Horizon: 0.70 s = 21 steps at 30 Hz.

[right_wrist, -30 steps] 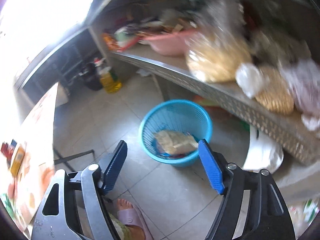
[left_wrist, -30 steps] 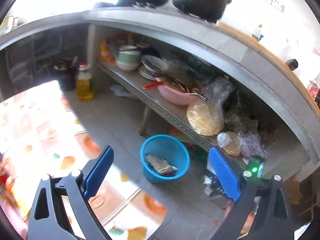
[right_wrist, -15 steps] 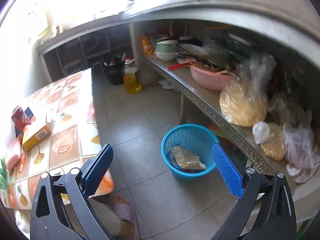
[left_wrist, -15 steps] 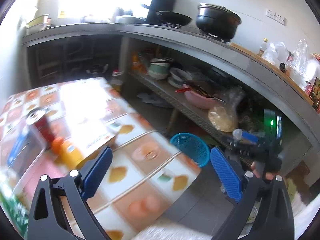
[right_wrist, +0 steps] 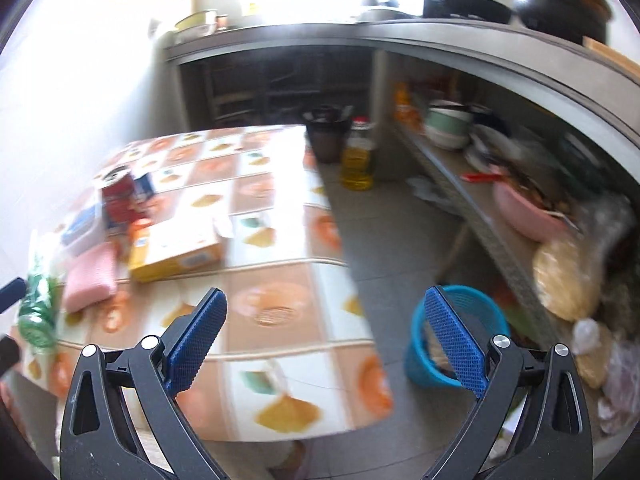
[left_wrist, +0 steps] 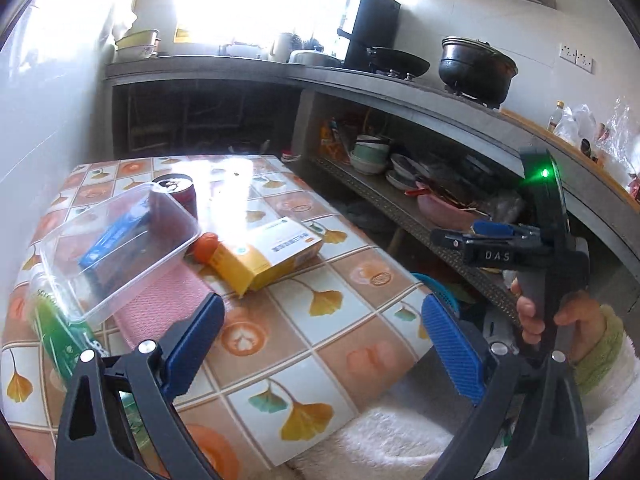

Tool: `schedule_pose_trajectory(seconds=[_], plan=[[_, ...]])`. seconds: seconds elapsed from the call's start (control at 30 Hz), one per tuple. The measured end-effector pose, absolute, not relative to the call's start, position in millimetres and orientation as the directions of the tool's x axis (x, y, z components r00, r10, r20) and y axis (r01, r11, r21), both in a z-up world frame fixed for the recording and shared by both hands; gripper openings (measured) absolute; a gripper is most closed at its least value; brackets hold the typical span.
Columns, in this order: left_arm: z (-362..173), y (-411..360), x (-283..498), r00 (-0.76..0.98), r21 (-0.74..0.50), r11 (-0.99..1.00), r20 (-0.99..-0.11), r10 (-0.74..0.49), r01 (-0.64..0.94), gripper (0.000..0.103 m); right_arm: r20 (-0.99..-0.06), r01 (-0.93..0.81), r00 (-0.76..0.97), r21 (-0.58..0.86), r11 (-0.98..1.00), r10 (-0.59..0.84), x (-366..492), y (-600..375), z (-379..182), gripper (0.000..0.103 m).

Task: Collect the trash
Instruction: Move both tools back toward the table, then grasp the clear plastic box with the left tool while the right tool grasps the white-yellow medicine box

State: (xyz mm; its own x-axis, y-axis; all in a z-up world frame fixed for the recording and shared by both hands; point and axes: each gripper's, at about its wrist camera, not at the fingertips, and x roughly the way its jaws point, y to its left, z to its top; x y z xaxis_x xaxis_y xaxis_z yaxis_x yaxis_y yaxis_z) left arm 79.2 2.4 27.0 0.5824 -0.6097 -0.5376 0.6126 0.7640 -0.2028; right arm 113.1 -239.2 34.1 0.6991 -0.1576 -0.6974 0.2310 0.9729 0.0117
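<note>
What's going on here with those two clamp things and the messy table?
A person is clearing trash with a gripper in each hand. The left gripper and right gripper are both open and empty above the tiled table, where a yellow box, a clear plastic tub and a red can wait. A blue basket stands on the floor.

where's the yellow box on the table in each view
Left wrist: the yellow box lies left of centre on the tiled table, next to the clear tub.
Right wrist: yellow box at left, beside the pink cloth.
Shared landmark: the red can behind it.
</note>
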Motion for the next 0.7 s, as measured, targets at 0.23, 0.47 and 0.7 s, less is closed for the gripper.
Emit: schedule_pose_trajectory(seconds=[0.23, 0.47, 0.7], plan=[[15.8, 23.2, 82.5, 0.612, -0.21, 0.789, -0.529, -0.589, 0.578, 0.097, -0.77, 0.113, 0.633, 0.191, 0.975, 0.077, 159.1, -215.0, 36.1, 0.095], [9.3, 38.2, 87.3, 0.617, -0.261, 0.793, -0.512, -0.598, 0.551, 0.097, -0.766, 0.254, 0.47, 0.594, 0.763, 0.439, 226.7, -210.5, -7.4, 0.095], [7.1, 49.5, 88.0, 0.622, -0.295, 0.792, -0.497, -0.605, 0.535, 0.097, -0.846, 0.415, 0.382, 0.518, 0.748, 0.373, 281.9, -198.7, -42.2, 0.095]])
